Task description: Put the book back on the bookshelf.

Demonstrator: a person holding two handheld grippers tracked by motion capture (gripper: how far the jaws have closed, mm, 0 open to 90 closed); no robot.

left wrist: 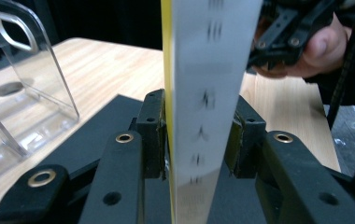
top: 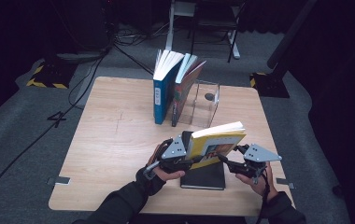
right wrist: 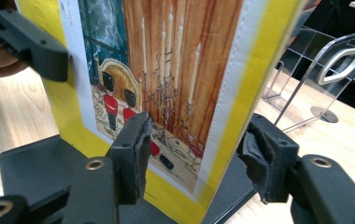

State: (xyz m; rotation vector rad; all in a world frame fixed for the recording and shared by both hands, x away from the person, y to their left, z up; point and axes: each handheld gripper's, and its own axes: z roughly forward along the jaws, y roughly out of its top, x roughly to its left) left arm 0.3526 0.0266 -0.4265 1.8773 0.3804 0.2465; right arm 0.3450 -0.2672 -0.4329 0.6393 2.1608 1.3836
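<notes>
A light wooden table (top: 115, 140) stands on grey carpet (top: 21, 121) in a dark room, with black cables (top: 80, 86) trailing left of the table and a metal-legged stand (top: 203, 23) beyond its far edge.

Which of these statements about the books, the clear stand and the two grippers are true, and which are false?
1. The left gripper clamps the yellow book by its spine. True.
2. The yellow book lies flat on the table. False: it is held upright over the black book.
3. Two books stand by the clear stand. True: the blue book and a thinner one lean left of it.
4. The right gripper presses both pads on the yellow book. False: its right jaw stands apart from the cover.
5. The black book stands upright. False: it lies flat.
</notes>
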